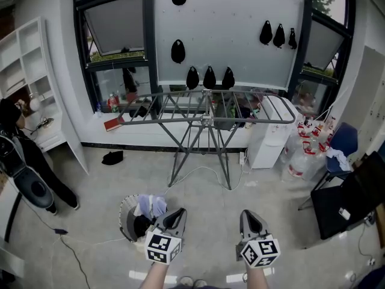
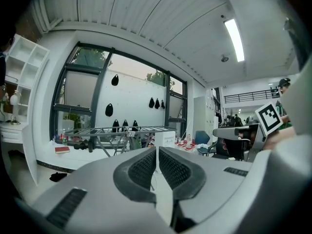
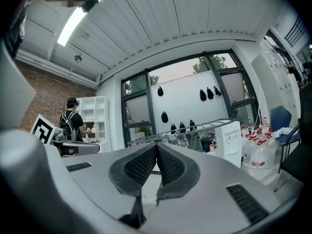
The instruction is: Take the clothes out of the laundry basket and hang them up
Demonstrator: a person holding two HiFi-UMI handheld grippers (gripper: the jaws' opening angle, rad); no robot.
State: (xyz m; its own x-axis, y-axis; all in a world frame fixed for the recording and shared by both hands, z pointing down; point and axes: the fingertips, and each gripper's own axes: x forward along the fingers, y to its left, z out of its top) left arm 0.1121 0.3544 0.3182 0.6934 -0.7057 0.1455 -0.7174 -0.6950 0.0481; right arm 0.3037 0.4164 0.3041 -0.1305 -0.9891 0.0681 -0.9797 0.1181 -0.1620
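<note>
- Holding the left gripper [image 1: 178, 213] and the right gripper [image 1: 248, 214] side by side, you had both sets of jaws closed on nothing.
- The clothes [image 1: 150, 206] lay in the laundry basket [image 1: 124, 215], just left of your left gripper.
- The drying rack [image 1: 204, 110] stood beyond.

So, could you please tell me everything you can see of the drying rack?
The drying rack is a grey metal folding frame, opened out and standing upright. Its wide, flat top is made of thin parallel rails, carried on crossed legs that rest on the pale floor. It stands in front of the windows, with a white unit by its right end. Its rails look bare of clothes.
</note>
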